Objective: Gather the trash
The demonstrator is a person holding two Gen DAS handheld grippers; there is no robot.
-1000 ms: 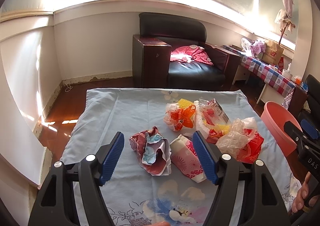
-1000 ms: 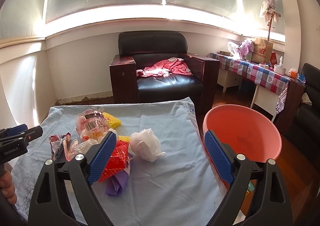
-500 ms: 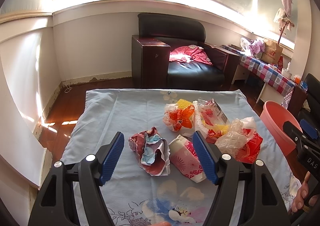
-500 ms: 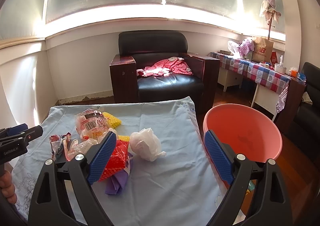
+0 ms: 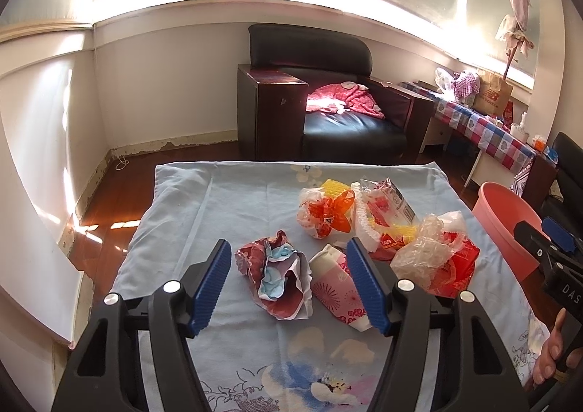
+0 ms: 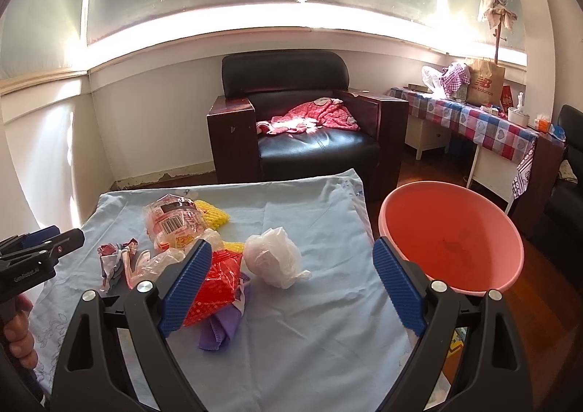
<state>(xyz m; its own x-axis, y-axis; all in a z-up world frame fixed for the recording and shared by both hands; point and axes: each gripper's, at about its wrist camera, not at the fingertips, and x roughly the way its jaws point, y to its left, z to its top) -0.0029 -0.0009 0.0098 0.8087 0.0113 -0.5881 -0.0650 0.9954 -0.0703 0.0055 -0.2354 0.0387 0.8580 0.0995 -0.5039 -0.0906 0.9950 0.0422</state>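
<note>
Several pieces of trash lie on a table with a light blue cloth [image 5: 233,215]. A crumpled red and white wrapper [image 5: 277,273] lies between the fingers of my open left gripper [image 5: 288,277], with a pink paper cup [image 5: 335,288] beside it. Behind are an orange and clear bag [image 5: 324,211], a snack packet [image 5: 386,208] and a red bag under clear plastic [image 5: 437,259]. My right gripper [image 6: 288,288] is open and empty above the cloth, near a white plastic bag [image 6: 273,259], the red bag [image 6: 215,284] and a purple scrap [image 6: 218,328]. A pink basin [image 6: 452,240] stands right of the table.
A black armchair with a pink cloth [image 6: 302,128] stands behind the table. A side table with a checked cloth [image 6: 473,120] and a paper bag runs along the right wall. Wooden floor [image 5: 105,200] shows left of the table.
The left gripper has edged slightly forward toward the crumpled wrapper. The right gripper has hardly moved. Both stay open.
</note>
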